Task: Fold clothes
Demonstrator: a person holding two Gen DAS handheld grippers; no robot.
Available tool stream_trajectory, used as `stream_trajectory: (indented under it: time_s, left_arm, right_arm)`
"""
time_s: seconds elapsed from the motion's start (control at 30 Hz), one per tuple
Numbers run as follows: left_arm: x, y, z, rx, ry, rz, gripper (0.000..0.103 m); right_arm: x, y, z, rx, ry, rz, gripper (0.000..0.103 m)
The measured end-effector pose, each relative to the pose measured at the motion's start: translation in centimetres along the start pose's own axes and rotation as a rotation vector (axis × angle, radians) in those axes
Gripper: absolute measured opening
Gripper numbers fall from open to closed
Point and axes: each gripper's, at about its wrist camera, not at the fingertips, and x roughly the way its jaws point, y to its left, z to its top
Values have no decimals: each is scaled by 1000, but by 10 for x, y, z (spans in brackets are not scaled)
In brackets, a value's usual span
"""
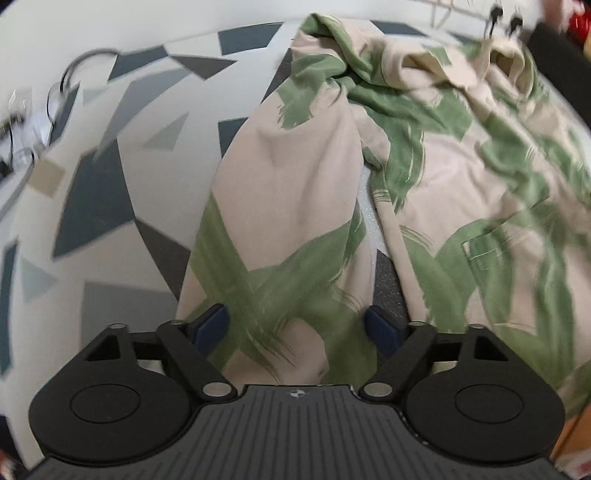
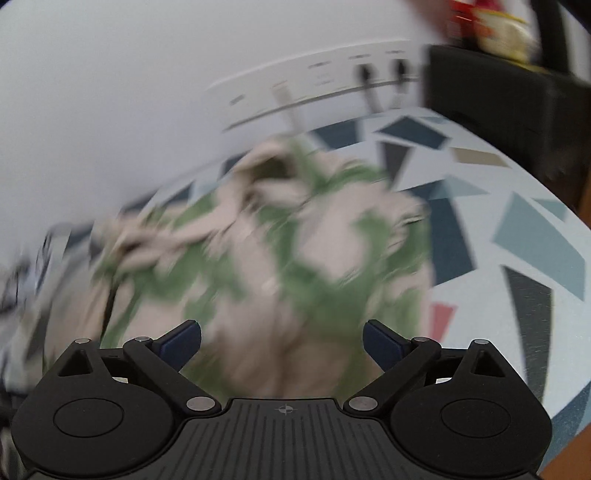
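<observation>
Shirt (image 2: 280, 251) smeared by motion blur in right wrist view — folds not readable. Shirt cut off at right edge in left wrist view. Red-yellow object (image 2: 491, 26) blurred — unidentifiable. Bench (image 1: 122, 177) partly covered.

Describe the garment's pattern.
Beige garment with green brush-stroke leaf shapes; sharpest in the left wrist view.

light: even, soft | left view: mild blur | right view: heavy motion blur | edges: fisheye-bent
</observation>
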Motion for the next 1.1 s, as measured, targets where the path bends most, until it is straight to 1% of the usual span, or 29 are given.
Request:
stream_trajectory:
  time_s: [0.03,0.07,0.1,0.13,0.2,0.27,0.3,0.37,0.47,0.57,0.6,0.63,0.67,0.7,0.73,0.77,0.8,0.83,0.87,0.9,0.93,1.0,1.03,1.07,1.1]
  left_arm:
    - [-3,3,-2,0,-8,3,62]
    - [-6,6,-4,-1,-17,6,41]
    - [-10,10,-5,0,-24,3,26]
    - [-13,17,-8,-13,-35,-3,8]
    - [-21,30,-13,-41,-57,-16,8]
    - [-35,50,-17,-126,-91,-35,7]
    - [-44,61,-17,-172,-121,-41,7]
    - [-66,78,-8,-232,-191,-38,7]
    - [-111,90,21,-260,-365,-42,7]
    - [-146,93,56,-252,-520,-51,8]
    - [-149,93,68,-260,-557,-36,8]
    - [-146,92,77,-261,-570,-15,9]
    - [-138,90,87,-251,-563,14,14]
    - [-124,85,97,-219,-521,48,19]
    - [-112,82,100,-191,-475,60,36]
    - [-99,78,101,-168,-409,60,58]
    - [-91,75,95,-151,-370,24,64]
    - [-83,71,89,-135,-331,-12,65]
    - [-76,66,79,-117,-297,-64,66]
    - [-68,59,69,-107,-249,-101,67]
    - [-60,53,59,-98,-202,-138,67]
    - [-44,36,34,-117,-109,-225,67]
    - [-38,27,22,-124,-75,-269,67]
    - [-34,18,13,-117,-56,-282,67]
    - [-30,9,4,-111,-37,-295,67]
  right_arm:
    - [0,9,-5,-15,8,12,94]
    - [1,18,-11,-27,16,24,94]
    - [3,25,-13,-19,28,31,94]
    - [7,33,-14,-7,42,38,94]
    - [6,41,-21,20,51,44,94]
    - [4,47,-29,32,58,45,94]
    - [4,50,-33,26,61,37,94]
    - [3,55,-40,18,66,23,94]
    - [6,60,-46,7,69,8,94]
    - [13,72,-47,-55,78,-25,92]
    - [18,76,-47,-70,91,-39,86]
    - [23,80,-48,-83,104,-53,80]
    - [28,82,-48,-82,115,-64,71]
    - [32,83,-49,-70,116,-74,68]
    - [32,83,-49,-54,104,-73,63]
    - [31,83,-49,-38,90,-70,46]
    - [31,83,-49,-22,76,-66,33]
    - [30,81,-49,1,69,-46,28]
    - [28,80,-49,20,62,-18,18]
    - [27,78,-50,37,56,10,15]
    - [25,77,-50,57,50,61,14]
    - [21,75,-51,97,38,172,13]
    - [18,74,-50,106,41,214,13]
    - [16,72,-49,112,47,253,17]
    - [9,67,-47,127,26,243,24]
